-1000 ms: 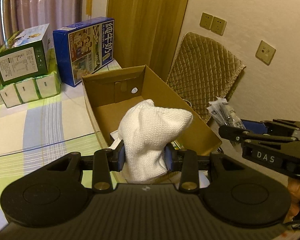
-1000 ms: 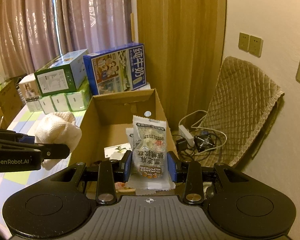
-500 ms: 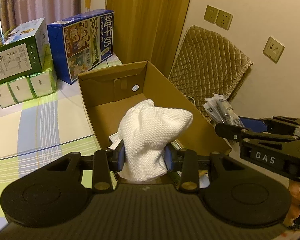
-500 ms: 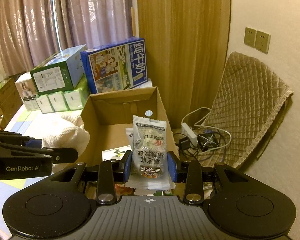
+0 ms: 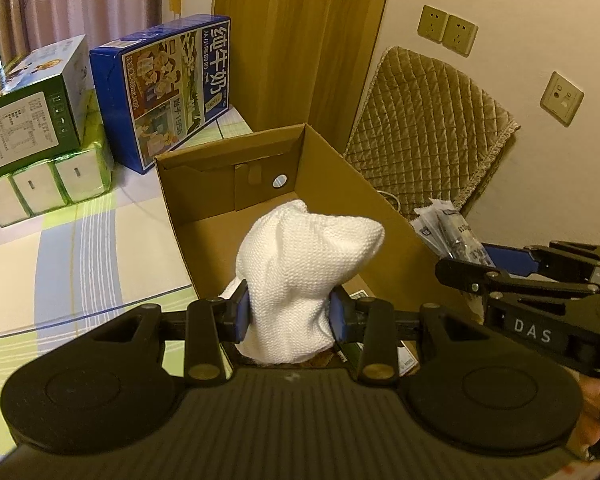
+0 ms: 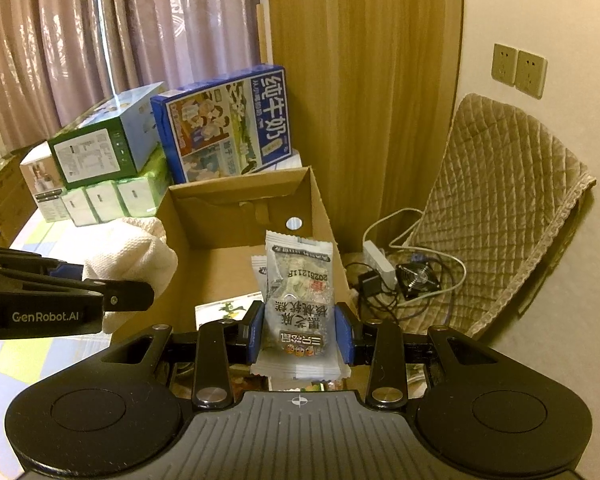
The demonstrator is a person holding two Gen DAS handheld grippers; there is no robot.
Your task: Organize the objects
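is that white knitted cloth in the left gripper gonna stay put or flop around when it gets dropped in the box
Likely floppy: the white cloth bulges and droops sideways above the left gripper, whose pads dent it. It looks light and soft, so it should land quietly in the cardboard box and slump rather than roll or bounce.

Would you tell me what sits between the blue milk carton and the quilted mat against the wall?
The open cardboard box sits between the blue milk carton and the quilted mat; the right wrist view shows it best.

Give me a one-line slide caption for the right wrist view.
Right claw grips a snack packet above the open cardboard box; left claw holds a white cloth alongside.
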